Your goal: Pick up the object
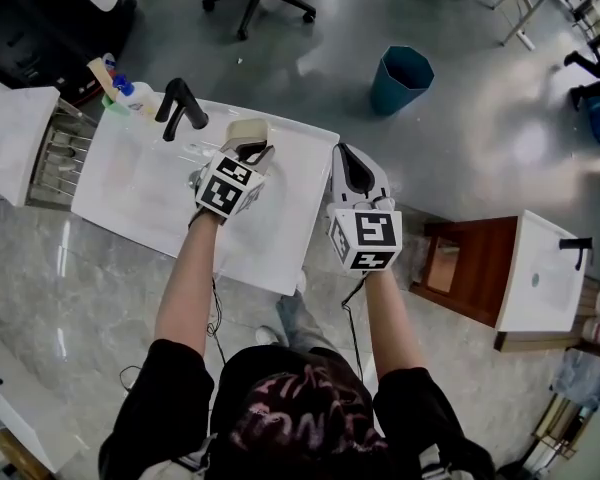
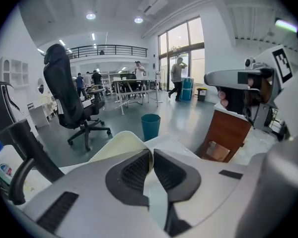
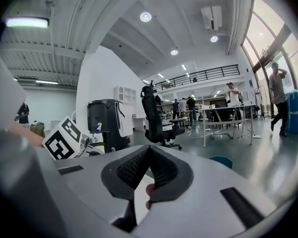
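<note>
Head view, steeply downward: a person in a black top stands at a white desk with a shallow sunken basin and a black tap, holding a gripper in each hand. The left gripper has its fingers clamped on the edge of a cream, pad-like object, which juts from the gripper's twelve o'clock end over the desk. Whether it hangs clear of the surface cannot be told from above. The right gripper is off the desk's three o'clock edge, its fingers pressed together with nothing between them.

On the floor at one o'clock from the desk stands a teal bin. Its inside is dark, and any contents cannot be made out. At the desk's eleven o'clock corner a white bottle with a blue cap stands among small items too tiny to identify. A second white basin tops a brown cabinet at three o'clock.

From the left gripper view, the fingers hide much of the object, and its material is unclear.
</note>
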Motion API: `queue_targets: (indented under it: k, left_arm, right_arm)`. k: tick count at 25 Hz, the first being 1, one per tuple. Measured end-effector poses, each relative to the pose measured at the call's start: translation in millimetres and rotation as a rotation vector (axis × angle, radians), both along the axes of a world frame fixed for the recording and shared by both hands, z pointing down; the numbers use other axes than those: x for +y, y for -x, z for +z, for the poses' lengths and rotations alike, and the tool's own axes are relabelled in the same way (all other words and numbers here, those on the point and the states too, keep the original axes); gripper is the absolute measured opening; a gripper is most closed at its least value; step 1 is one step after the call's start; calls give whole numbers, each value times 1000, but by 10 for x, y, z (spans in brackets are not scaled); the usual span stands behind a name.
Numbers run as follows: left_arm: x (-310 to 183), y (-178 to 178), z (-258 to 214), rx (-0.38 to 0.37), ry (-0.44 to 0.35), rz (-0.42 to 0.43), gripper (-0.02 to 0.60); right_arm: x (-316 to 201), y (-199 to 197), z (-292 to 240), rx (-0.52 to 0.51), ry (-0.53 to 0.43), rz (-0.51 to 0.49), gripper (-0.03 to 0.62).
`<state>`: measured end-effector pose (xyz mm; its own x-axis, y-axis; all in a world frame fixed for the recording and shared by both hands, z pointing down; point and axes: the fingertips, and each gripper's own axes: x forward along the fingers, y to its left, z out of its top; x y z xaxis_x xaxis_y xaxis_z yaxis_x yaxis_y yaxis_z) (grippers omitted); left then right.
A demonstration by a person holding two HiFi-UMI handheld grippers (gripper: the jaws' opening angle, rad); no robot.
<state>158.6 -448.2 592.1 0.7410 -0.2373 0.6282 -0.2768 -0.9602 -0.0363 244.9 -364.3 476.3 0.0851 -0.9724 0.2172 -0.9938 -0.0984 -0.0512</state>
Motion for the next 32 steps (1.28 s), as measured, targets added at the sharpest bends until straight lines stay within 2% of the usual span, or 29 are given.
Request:
queue_targets:
  k: [13,18,28,32]
  left_arm:
    - [353,361,-783,177,-82,-90,40]
    - [560,530,-1061,207,-136,-94,40]
    - [1035,946,-1484,334,-147,-152,40]
    - [1220,1122,-1625,359,-169,-167,40]
  right_arm:
    - [307,255,-265,10,-31,7,15]
    - [549,300,-348,6,-43,42,15]
    - [960,546,-619,44,-75,59,15]
    - [1112,692,-695,67,-77,53,15]
